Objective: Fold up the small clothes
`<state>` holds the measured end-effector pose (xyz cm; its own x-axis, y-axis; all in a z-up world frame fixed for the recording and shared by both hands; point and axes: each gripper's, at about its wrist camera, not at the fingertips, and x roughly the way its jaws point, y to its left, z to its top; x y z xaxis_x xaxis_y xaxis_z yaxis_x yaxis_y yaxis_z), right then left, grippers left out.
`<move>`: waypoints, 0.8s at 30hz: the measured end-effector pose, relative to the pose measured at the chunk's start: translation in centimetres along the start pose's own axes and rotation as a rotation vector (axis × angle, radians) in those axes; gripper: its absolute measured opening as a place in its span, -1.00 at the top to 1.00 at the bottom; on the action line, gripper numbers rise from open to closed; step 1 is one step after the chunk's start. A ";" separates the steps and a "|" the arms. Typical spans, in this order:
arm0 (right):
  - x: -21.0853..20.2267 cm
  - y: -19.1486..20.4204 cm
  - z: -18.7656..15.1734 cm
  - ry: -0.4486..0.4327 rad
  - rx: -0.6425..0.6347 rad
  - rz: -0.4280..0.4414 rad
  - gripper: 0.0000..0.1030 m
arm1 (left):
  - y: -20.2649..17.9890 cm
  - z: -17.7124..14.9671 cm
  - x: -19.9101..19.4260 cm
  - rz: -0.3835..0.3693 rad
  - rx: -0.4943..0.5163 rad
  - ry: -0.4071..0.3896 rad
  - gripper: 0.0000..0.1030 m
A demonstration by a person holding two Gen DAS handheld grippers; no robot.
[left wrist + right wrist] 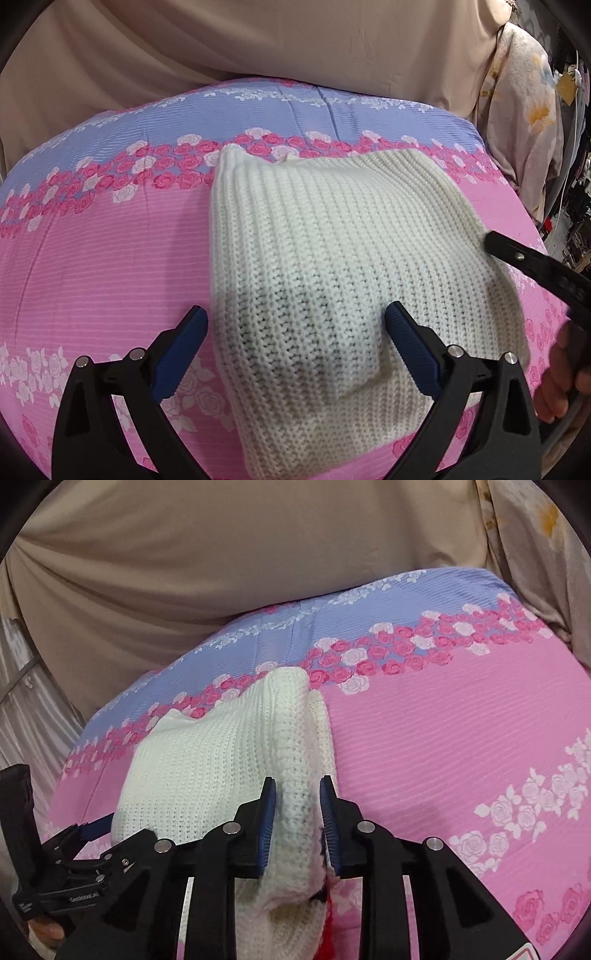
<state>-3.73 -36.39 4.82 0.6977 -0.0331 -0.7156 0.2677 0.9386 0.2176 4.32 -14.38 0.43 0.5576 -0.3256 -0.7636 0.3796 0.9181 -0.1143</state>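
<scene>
Cream knit garment (pixel 332 266) judged soft, light, stretchy. Right gripper (pixel 298 805) pinched its rolled edge; left gripper (pixel 295 332) spread wide, empty. Best gripped at edge.

Knit garment (pixel 314 266) lies on the bedspread (pixel 110 240), folded. My left gripper (pixel 295 332) sits at its 6 o'clock edge, jaws apart, one finger over the knit. My right gripper (pixel 297 797) pinches its 3 o'clock folded edge. Draped sheet (pixel 240 40) stands behind at 12 o'clock.
</scene>
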 end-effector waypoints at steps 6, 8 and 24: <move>-2.1 2.5 -3.2 0.018 -0.119 0.093 0.90 | 0.0 -0.1 0.4 0.002 -0.004 0.008 -0.84; -0.3 2.6 -4.4 0.071 -0.161 0.007 0.94 | -0.1 -0.1 0.5 0.003 -0.003 0.008 -0.84; -0.8 -0.7 -3.2 0.038 0.103 0.168 0.54 | 0.7 -0.6 -1.2 -0.069 -0.045 0.022 -0.87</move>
<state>-6.59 -35.95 3.08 0.7133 0.1361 -0.6875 0.2176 0.8894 0.4019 3.46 -13.20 0.91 0.5144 -0.3837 -0.7669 0.3826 0.9031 -0.1953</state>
